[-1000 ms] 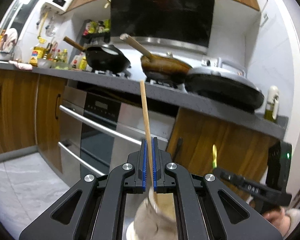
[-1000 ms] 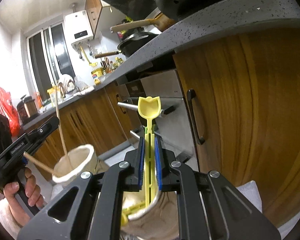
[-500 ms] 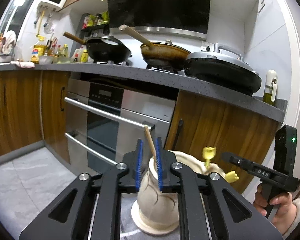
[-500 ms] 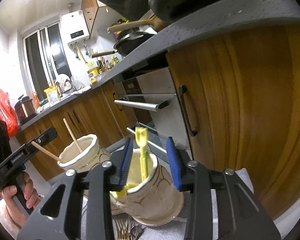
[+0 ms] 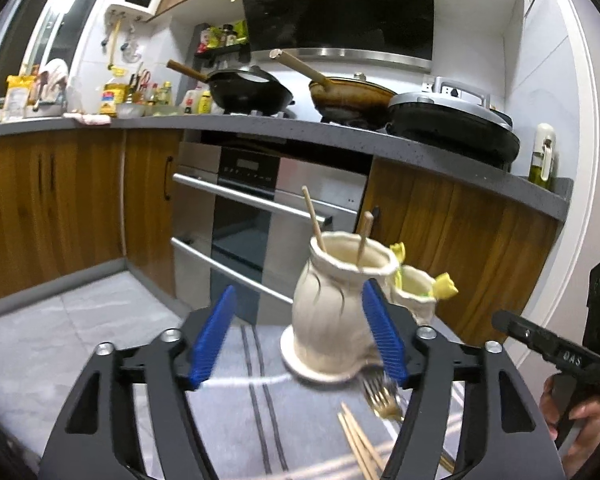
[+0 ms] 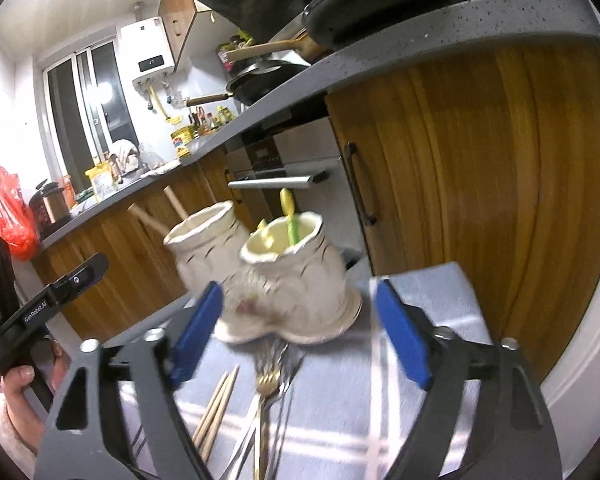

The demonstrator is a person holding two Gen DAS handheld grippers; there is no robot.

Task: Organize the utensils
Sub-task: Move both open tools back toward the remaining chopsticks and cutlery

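Note:
Two cream ceramic holders stand side by side on a grey striped cloth (image 5: 236,412). The taller holder (image 5: 334,308) holds two wooden chopsticks (image 5: 314,218). The shorter holder (image 6: 300,276) holds yellow plastic utensils (image 6: 288,212). My left gripper (image 5: 296,336) is open and empty just in front of the taller holder. My right gripper (image 6: 296,336) is open and empty in front of the shorter holder. Loose chopsticks (image 6: 216,408) and gold forks (image 6: 266,392) lie on the cloth between the grippers and the holders.
Wooden cabinets (image 6: 480,184) and a steel oven (image 5: 252,216) stand close behind the cloth, under a grey countertop (image 5: 340,132) with pans. The cloth's far edge is just past the holders. A tiled floor (image 5: 60,320) lies to the left.
Both grippers opened wide, dropped a chopstick and a yellow utensil into the holders, and pulled back and down. The loose utensils on the cloth have come into view.

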